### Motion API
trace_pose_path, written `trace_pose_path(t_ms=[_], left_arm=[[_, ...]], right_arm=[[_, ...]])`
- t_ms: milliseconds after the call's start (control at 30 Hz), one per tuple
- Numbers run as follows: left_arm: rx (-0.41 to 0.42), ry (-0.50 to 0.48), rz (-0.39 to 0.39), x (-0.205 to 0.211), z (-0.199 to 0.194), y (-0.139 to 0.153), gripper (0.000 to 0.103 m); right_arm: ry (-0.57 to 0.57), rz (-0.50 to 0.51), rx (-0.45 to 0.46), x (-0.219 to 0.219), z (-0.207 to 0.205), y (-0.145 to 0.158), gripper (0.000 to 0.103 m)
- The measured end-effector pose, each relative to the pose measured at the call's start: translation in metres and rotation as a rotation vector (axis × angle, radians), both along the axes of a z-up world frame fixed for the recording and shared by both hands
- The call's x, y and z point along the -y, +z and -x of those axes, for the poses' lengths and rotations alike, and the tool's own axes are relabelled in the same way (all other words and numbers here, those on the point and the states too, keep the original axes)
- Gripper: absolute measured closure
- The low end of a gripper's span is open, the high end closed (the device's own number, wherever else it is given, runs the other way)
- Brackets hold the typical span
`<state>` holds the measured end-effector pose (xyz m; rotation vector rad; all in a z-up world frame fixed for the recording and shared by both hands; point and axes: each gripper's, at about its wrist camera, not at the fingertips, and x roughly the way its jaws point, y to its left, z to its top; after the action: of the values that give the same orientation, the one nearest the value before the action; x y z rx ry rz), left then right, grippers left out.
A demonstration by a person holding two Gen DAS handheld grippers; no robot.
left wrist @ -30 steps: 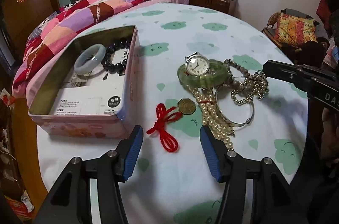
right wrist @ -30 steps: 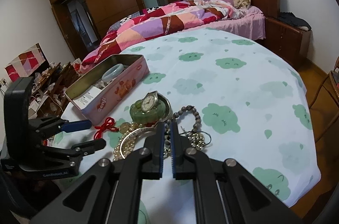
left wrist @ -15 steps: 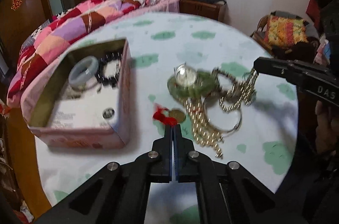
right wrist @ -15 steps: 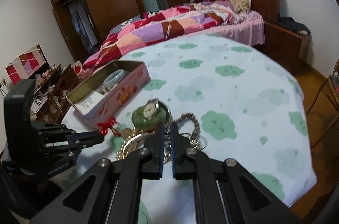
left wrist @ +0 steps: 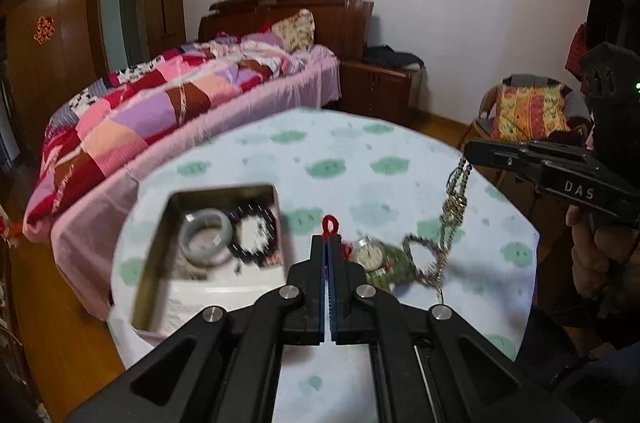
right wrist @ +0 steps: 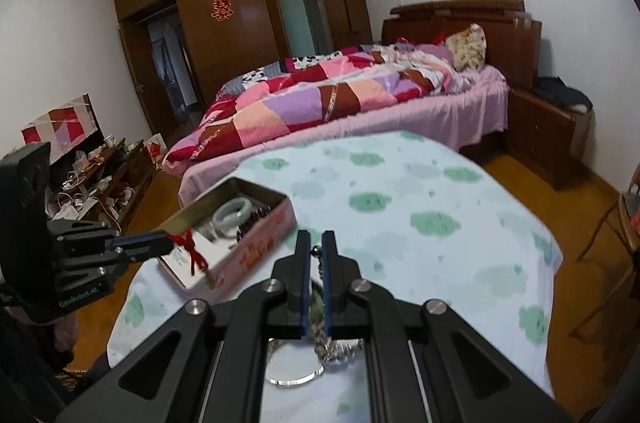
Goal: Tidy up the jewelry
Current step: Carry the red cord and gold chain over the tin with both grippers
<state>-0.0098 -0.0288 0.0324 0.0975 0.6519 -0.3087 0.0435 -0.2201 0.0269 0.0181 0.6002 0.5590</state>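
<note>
My left gripper (left wrist: 329,243) is shut on a red cord charm (left wrist: 329,224) and holds it lifted; in the right wrist view the cord (right wrist: 192,250) dangles over the pink tin box (right wrist: 256,246). My right gripper (right wrist: 316,247) is shut on a metal chain (left wrist: 454,201), which hangs from it above the table. The open tin (left wrist: 160,243) holds a pale jade bangle (left wrist: 206,235) and a dark bead bracelet (left wrist: 254,233). A watch on a green bangle (left wrist: 378,259) lies on the table under the chain.
The round table has a white cloth with green clouds (right wrist: 400,191). A silver bangle (right wrist: 292,375) lies below my right gripper. A bed with a patchwork quilt (right wrist: 340,95) stands behind the table, and a chair with a yellow cushion (left wrist: 528,111) at the right.
Both grippers have risen from the table. The left one lifted the red cord charm toward the tin. The right one lifted the chain out of the jewelry pile.
</note>
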Motion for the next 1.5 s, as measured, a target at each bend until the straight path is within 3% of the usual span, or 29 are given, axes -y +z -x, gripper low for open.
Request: trace_pose_path(t_ms=[267, 633, 1033, 1500], left_arm=[[0.06, 0.039, -0.019, -0.024, -0.017, 0.02, 0.103], [0.062, 0.093, -0.046, -0.059, -0.045, 0.024, 0.103], [0.038, 0.141, -0.065, -0.079, -0.063, 0.009, 0.103], [-0.065, 0.178, -0.092, -0.09, -0.091, -0.043, 0.103]], right_arm=[[0.054, 0.038, 0.084, -0.03, -0.011, 0.033, 0.096], [0.154, 0.074, 0.161, -0.089, -0.028, 0.061, 0.096], [0.214, 0.1, 0.145, -0.137, -0.041, 0.053, 0.096], [0.225, 0.173, -0.017, -0.167, -0.071, -0.015, 0.096]])
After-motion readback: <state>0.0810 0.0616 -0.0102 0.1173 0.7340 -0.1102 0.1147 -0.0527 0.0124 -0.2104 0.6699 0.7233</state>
